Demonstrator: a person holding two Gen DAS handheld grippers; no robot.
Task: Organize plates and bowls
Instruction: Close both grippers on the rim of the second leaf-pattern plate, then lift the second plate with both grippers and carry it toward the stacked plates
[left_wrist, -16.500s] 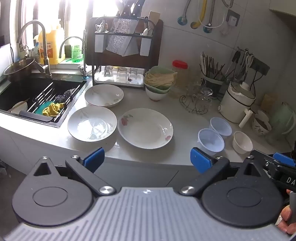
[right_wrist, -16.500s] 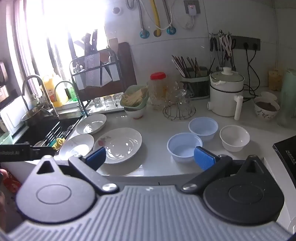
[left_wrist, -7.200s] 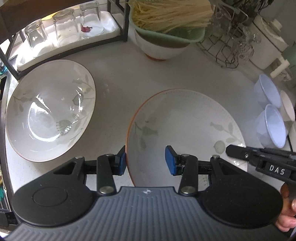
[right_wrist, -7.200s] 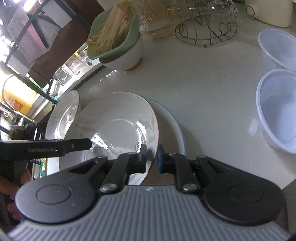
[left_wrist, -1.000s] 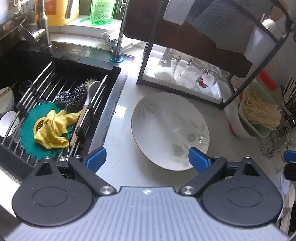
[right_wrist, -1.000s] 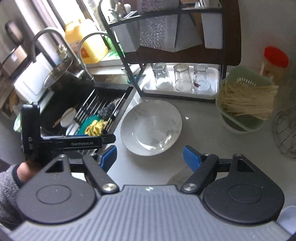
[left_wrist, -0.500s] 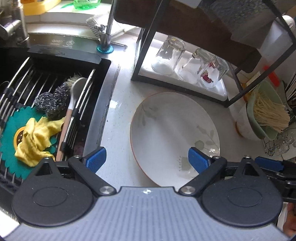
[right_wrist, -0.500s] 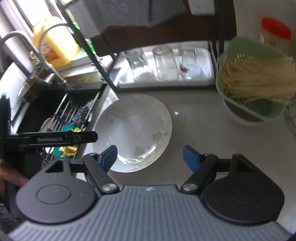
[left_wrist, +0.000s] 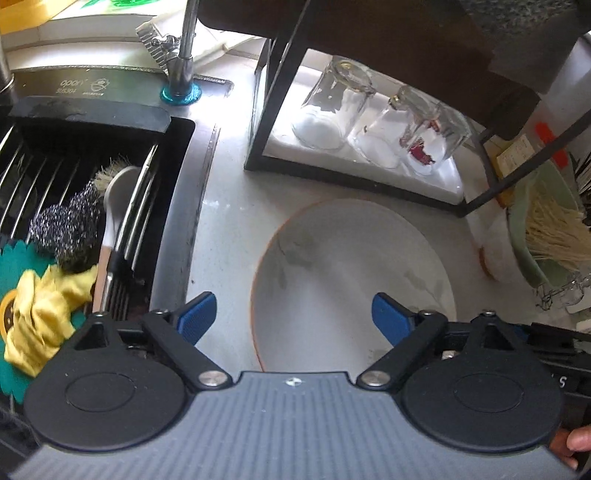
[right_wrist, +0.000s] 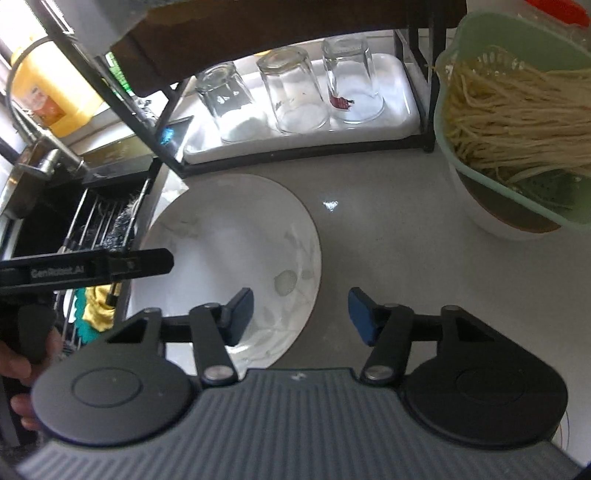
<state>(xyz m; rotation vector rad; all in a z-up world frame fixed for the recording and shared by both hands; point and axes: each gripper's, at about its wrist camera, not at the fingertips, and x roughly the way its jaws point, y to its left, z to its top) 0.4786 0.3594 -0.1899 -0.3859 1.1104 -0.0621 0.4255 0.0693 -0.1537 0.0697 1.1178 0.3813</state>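
**Two grippers over one plate at the sink edge**

One white plate (left_wrist: 351, 266) with a thin orange rim and faint leaf prints lies flat on the desk (right_wrist: 388, 229), just beside the sink (left_wrist: 88, 177) and in front of the black rack (left_wrist: 273, 110) that shelters three upturned glasses (right_wrist: 295, 92) on a white tray.

My left gripper (left_wrist: 293, 314) hangs above the plate's near left rim with its blue pads wide apart; the jaws are closing, one pad off the plate's edge over bare desk, the other over the plate's inside, neither pressing on it.

My right gripper (right_wrist: 301, 314) straddles the plate's right rim, jaws about half apart and closing, one pad above the plate's inside, the other over bare desk; I see no contact.

To the right, a green colander of dry noodles (right_wrist: 517, 103) sits in a white bowl (right_wrist: 491, 218). In the sink lie a yellow cloth (left_wrist: 40, 314), steel wool (left_wrist: 66, 232) and a brush (left_wrist: 114, 206).
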